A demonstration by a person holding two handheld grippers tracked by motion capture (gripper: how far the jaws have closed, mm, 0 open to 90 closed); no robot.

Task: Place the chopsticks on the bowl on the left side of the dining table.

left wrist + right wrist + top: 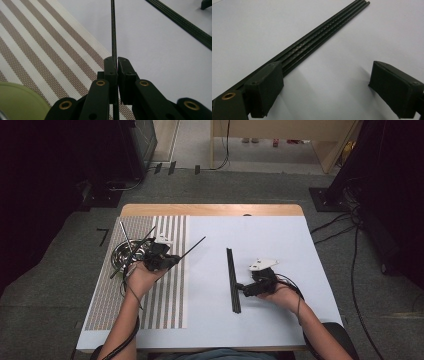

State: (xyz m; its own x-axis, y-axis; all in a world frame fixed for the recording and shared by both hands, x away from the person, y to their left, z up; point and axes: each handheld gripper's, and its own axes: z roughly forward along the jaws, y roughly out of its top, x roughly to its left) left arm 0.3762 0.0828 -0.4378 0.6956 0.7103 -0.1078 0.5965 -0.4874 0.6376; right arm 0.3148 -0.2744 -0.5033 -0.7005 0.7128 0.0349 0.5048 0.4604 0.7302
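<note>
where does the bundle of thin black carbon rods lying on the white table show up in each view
High view: the bundle of thin black carbon rods lies right of centre, running up and down, by the right tongs.
Left gripper view: top right corner, diagonal.
Right gripper view: diagonal from top right to lower left, beside the left jaw.
Shared landmark: the white table top.

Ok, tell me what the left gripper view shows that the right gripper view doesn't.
Left gripper view: the left tool shut on a single thin black rod, held above the striped placemat, with a green rounded thing at the bottom left corner that I cannot identify.

Right gripper view: the right tool open, its jaws wide apart, one jaw right next to the near end of the rod bundle; whether it touches I cannot tell.

Both: the white table surface and the bundle of black rods lying on it.
</note>
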